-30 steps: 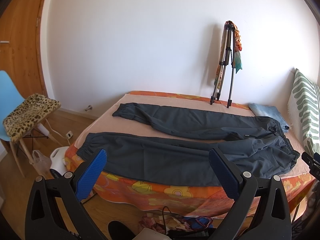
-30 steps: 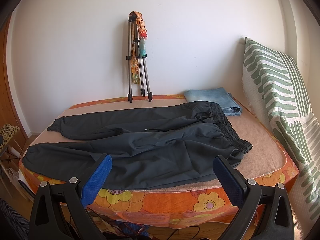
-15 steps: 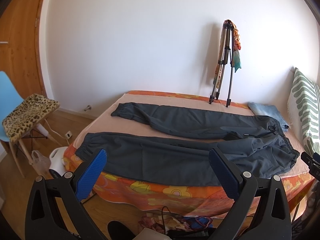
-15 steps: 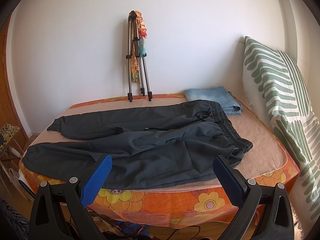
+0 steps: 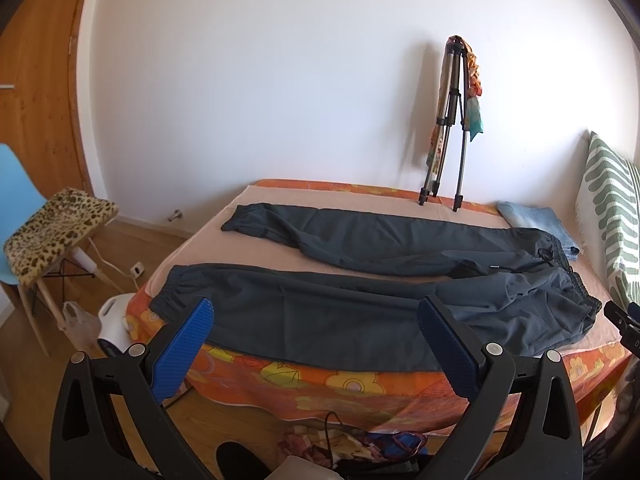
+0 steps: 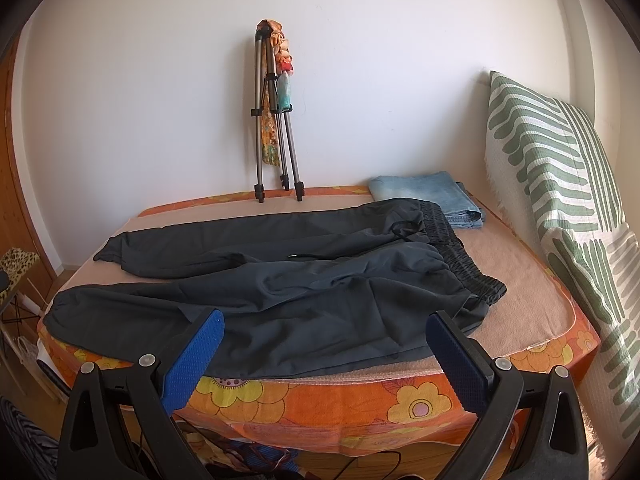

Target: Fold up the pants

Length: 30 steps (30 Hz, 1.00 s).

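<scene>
Dark grey pants [image 5: 360, 280] lie spread flat on the bed, legs apart and pointing left, elastic waistband at the right; they also show in the right wrist view [image 6: 304, 280]. My left gripper [image 5: 316, 344] is open and empty, held in front of the bed's near edge, short of the near leg. My right gripper [image 6: 324, 354] is open and empty, held before the bed's front edge near the hip. A bit of the right gripper's tip [image 5: 624, 320] shows at the right edge of the left wrist view.
The bed [image 6: 400, 404] has an orange flowered cover. Folded blue jeans [image 6: 428, 196] lie at the back right. A tripod [image 6: 276, 120] leans on the wall. A green striped pillow [image 6: 560, 184] stands at right. A leopard-print chair [image 5: 52, 224] stands on the floor at left.
Both views are nearly unchanged; the left gripper has drifted slightly, the pants sitting a touch lower in its view. Nothing was grasped.
</scene>
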Tool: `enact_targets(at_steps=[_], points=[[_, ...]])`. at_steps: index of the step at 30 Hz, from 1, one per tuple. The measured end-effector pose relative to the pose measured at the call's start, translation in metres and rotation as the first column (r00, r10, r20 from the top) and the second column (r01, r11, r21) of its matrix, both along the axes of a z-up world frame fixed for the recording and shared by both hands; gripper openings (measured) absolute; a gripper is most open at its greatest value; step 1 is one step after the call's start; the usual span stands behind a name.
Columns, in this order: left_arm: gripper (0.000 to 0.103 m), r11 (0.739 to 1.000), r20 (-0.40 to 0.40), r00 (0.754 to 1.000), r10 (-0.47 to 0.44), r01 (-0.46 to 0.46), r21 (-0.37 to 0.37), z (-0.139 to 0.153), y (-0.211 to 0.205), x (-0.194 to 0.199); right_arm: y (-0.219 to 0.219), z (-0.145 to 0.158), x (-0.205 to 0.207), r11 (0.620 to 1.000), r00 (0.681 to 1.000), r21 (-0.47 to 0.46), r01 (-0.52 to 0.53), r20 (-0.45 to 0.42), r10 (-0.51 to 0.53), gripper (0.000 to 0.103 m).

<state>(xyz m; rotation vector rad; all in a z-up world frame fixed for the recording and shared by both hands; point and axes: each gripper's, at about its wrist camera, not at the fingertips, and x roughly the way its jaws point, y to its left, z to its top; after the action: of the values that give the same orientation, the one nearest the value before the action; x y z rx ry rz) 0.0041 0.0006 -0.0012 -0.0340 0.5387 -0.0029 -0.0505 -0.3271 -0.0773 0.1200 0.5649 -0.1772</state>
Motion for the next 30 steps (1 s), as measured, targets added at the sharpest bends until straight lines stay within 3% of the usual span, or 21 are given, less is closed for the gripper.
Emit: enact_targets(at_steps=[10, 13, 18, 23, 30], points=[[0.101, 0.999, -0.033, 0.999, 0.004, -0.003, 0.034, -0.011, 0.020, 0.019, -0.001, -0.001, 0.011, 0.997, 0.998, -0.050, -0.061, -0.014, 0.060, 0.097], [0.098, 1.000, -0.050, 0.999, -0.009, 0.009, 0.001, -0.014, 0.031, 0.028, -0.005, 0.000, 0.018, 0.996, 0.997, -0.052, -0.078, -0.032, 0.077, 0.092], [0.083, 0.996, -0.062, 0.998, -0.029, 0.024, -0.084, -0.013, 0.059, 0.050, -0.009, 0.008, 0.030, 0.992, 0.995, -0.085, -0.098, -0.026, 0.096, 0.091], [0.075, 0.999, -0.069, 0.998, -0.004, 0.001, -0.046, -0.007, 0.083, 0.074, 0.002, 0.014, 0.045, 0.965, 0.984, -0.192, -0.179, -0.032, 0.177, 0.085], [0.054, 0.999, -0.091, 0.996, 0.013, -0.017, -0.044, -0.001, 0.116, 0.111, 0.016, 0.018, 0.075, 0.932, 0.953, -0.200, -0.303, -0.052, 0.299, 0.079]])
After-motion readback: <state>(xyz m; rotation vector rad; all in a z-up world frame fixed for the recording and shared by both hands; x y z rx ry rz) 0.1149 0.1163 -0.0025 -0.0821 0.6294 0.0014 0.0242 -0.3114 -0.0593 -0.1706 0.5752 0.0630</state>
